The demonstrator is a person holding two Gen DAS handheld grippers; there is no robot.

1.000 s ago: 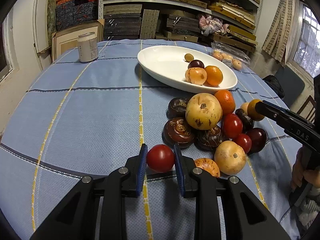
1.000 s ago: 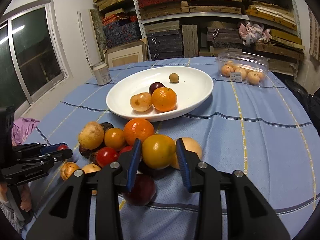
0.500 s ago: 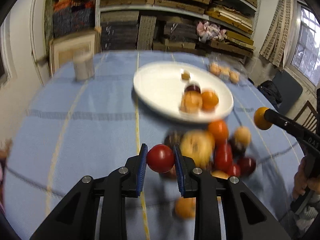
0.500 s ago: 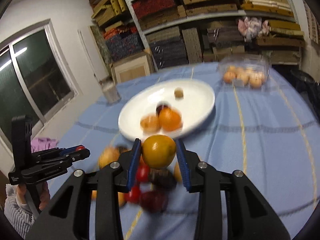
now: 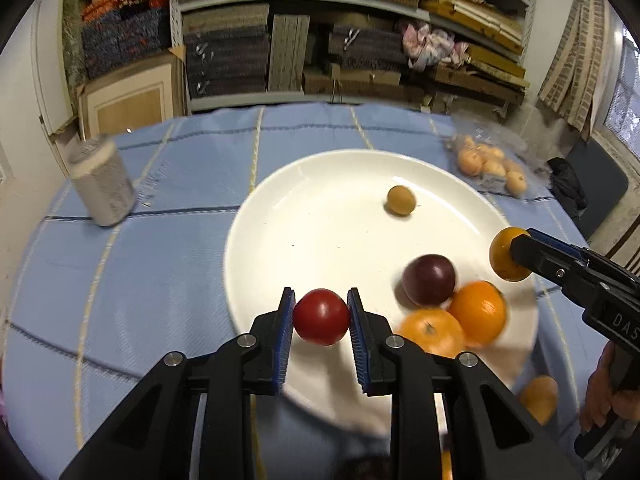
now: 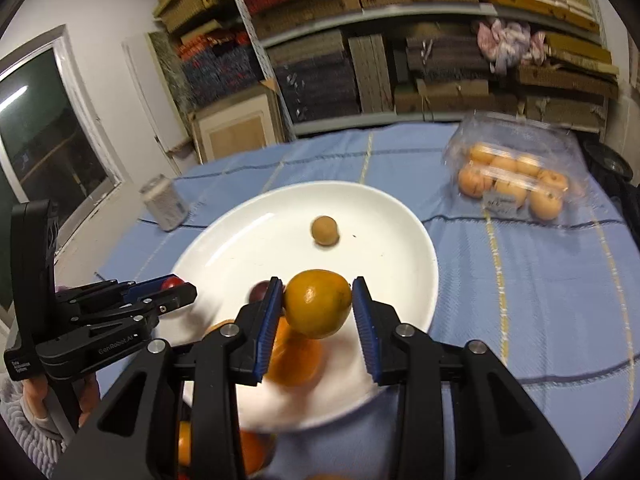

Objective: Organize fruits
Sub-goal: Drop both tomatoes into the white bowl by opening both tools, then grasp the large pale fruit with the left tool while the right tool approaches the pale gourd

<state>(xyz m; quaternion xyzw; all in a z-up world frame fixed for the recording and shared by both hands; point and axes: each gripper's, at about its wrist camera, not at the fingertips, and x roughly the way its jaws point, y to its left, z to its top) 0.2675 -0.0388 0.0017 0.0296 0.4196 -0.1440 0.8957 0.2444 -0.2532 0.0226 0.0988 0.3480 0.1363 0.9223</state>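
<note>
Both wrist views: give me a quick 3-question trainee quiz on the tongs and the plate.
1. True or false: the left tongs are empty.
2. What do the right tongs grip? A) a yellow-orange fruit B) a dark plum C) the can
3. Fill in: the small tan fruit lies on the white ____.

Key:
1. False: they are shut on a red fruit over the near part of the plate.
2. A: the yellow-orange fruit sits between the pads, above the plate; the plum rests on the plate, and the can stands off to the left.
3. plate
</note>
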